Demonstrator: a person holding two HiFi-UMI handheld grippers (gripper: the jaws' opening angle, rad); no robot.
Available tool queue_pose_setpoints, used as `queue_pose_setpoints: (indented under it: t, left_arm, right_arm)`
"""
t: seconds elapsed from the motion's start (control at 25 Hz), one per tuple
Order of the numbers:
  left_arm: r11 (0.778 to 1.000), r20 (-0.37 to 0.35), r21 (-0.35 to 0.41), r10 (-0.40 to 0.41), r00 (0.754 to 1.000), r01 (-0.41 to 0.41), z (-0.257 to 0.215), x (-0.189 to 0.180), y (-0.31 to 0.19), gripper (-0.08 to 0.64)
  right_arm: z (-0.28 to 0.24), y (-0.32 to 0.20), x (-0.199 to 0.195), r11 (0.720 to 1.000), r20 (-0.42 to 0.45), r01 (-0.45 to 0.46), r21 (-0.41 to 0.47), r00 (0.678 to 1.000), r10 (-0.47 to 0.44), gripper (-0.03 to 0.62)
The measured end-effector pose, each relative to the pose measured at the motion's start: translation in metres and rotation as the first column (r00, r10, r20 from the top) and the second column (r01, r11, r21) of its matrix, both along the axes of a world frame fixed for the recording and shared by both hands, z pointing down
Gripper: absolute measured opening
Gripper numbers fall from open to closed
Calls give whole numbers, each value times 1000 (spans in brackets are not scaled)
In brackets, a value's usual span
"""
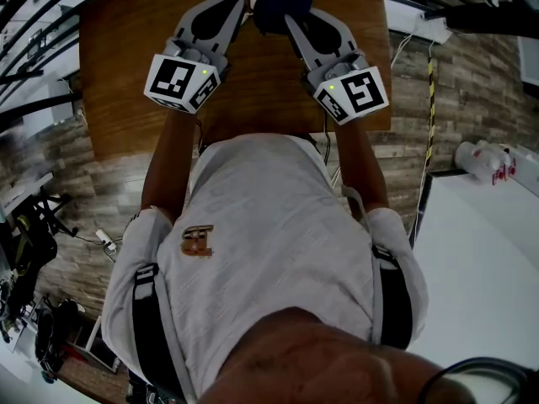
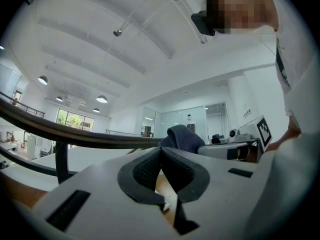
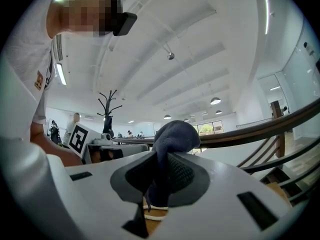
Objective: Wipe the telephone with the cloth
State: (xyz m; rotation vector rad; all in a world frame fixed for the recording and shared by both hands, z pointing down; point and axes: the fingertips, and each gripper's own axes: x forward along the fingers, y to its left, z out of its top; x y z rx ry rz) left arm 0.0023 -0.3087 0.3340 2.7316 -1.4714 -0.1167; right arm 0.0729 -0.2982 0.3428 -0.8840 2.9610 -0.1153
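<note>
Your right tool (image 3: 159, 166) clamped on cloth (image 3: 172, 134), wad bulging beyond its tips. Left tool (image 2: 161, 151) closed, empty, alongside. Phone unseen, so wiping looks unstarted. Next: find phone, lower cloth onto it.

Large open-plan office or lab hall: high white ceiling with pendant lamps (image 2: 101, 99), glass partition walls (image 2: 172, 119) at the back, coat stand (image 3: 109, 109), distant people at desks (image 3: 75, 121), dark curved railing (image 2: 50, 126). Wood-plank floor (image 1: 93, 192) with power strip (image 1: 105, 242), wooden table (image 1: 126, 74), white table (image 1: 480, 268) beside it
</note>
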Motion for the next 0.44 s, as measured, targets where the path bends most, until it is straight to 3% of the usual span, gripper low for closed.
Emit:
queue_pose_setpoints:
  t: [0.44]
  left_arm:
    - [1000, 5, 0, 8, 1000, -8, 1, -1, 6, 18]
  right_arm:
    - [2, 3, 0, 1000, 2, -4, -9, 1000, 4, 72]
